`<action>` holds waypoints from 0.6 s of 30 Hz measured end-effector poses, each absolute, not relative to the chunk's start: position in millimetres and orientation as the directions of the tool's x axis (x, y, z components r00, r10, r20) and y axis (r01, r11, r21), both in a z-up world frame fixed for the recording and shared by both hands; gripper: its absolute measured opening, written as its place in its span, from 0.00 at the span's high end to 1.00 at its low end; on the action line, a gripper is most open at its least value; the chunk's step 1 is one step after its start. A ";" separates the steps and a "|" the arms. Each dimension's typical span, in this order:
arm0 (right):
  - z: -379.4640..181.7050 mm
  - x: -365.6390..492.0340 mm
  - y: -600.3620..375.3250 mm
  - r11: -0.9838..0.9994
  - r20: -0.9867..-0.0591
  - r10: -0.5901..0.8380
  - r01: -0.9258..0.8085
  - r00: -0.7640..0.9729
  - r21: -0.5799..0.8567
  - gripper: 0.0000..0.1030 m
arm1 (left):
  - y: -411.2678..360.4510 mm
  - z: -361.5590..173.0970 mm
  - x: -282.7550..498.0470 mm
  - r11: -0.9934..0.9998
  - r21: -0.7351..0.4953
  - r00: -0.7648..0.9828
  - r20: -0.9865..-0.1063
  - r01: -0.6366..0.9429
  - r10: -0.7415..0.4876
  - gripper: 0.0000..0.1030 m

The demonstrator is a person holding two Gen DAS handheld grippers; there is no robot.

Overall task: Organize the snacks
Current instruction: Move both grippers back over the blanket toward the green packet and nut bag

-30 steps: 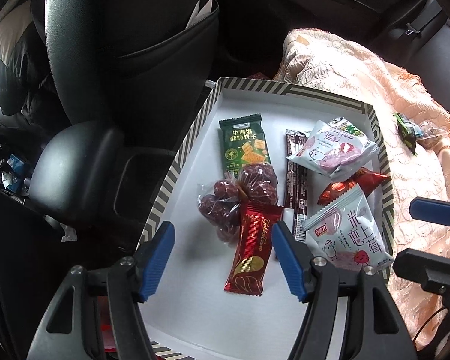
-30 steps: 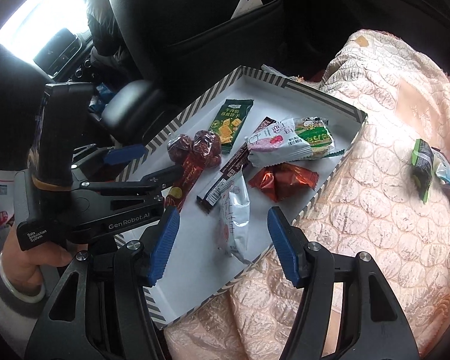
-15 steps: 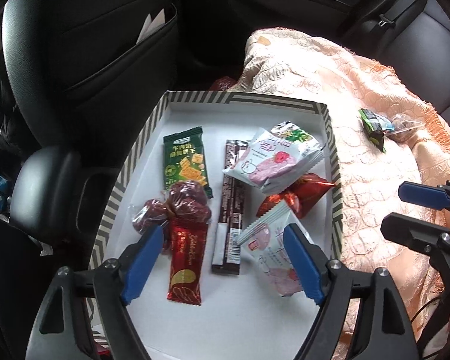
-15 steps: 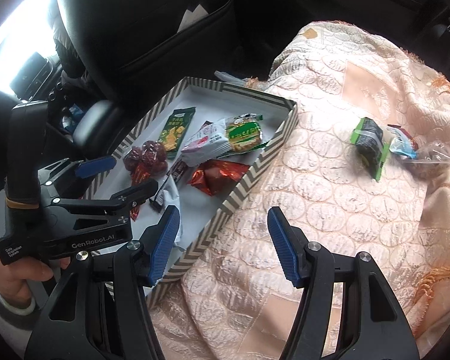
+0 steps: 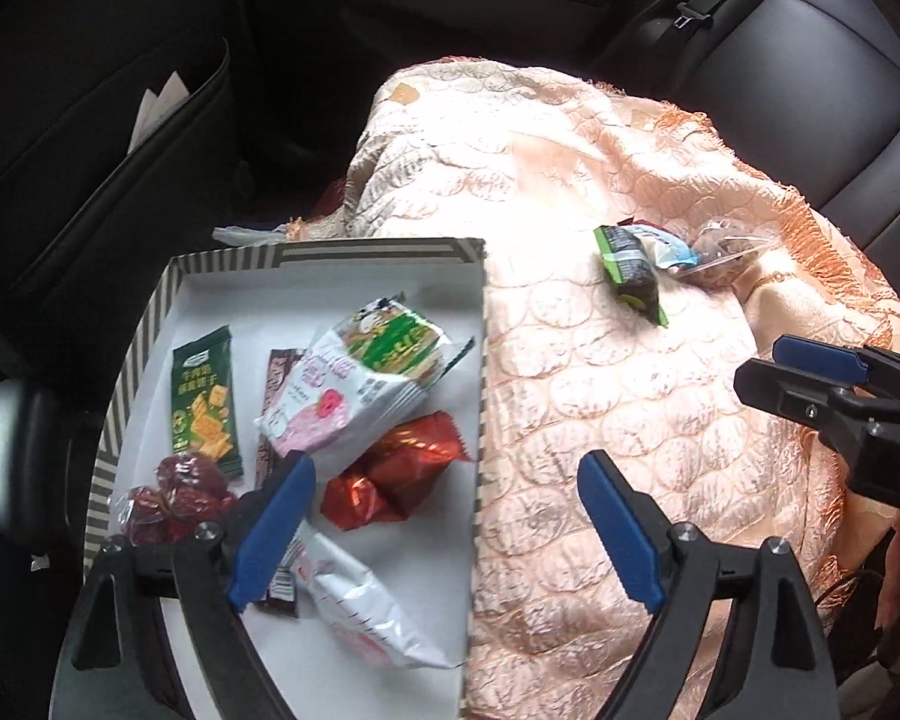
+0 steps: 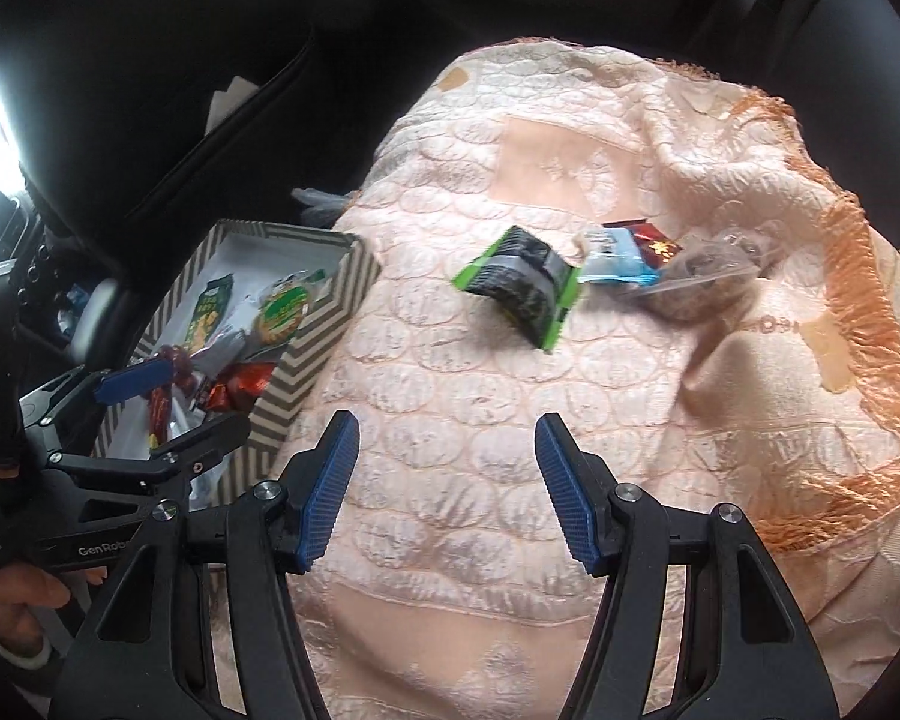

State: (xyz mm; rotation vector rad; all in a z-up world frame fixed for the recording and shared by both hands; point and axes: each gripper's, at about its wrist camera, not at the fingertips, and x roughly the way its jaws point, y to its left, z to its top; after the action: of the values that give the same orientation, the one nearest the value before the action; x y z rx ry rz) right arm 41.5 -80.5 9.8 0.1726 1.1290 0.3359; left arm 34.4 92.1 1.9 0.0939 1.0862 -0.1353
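At the lower left of my left wrist view sits the striped tray [image 5: 330,253], a shallow cardboard box with a white floor. I reckon most snacks were gathered there on purpose: a flat green cracker pack [image 5: 205,399], wrinkled red dates [image 5: 177,495], a crinkly red foil candy [image 5: 393,471] and puffy white pouches. My left gripper [image 5: 444,531] hangs with its jaws wide apart and nothing between them, straddling the tray's right wall. Right of that, the quilted peach blanket [image 6: 450,420] carries the stragglers, well apart from the tray: a green-edged dark packet [image 6: 519,288], a pale blue packet [image 6: 615,258] and a clear bag [image 6: 705,279]. My right gripper [image 6: 447,489] is spread empty, aimed toward them.
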 end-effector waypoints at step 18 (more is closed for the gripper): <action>-4.4 72.1 -162.0 0.941 -0.861 0.305 0.008 0.407 0.338 0.40 | 8.5 -7.7 123.5 0.977 -0.063 0.396 -0.907 0.203 -0.141 0.07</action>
State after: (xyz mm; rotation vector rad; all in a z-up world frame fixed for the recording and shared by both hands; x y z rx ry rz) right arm 72.1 -162.0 -4.4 0.3099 1.1407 0.1909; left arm 123.5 8.5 -7.7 0.0606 1.1434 -0.2181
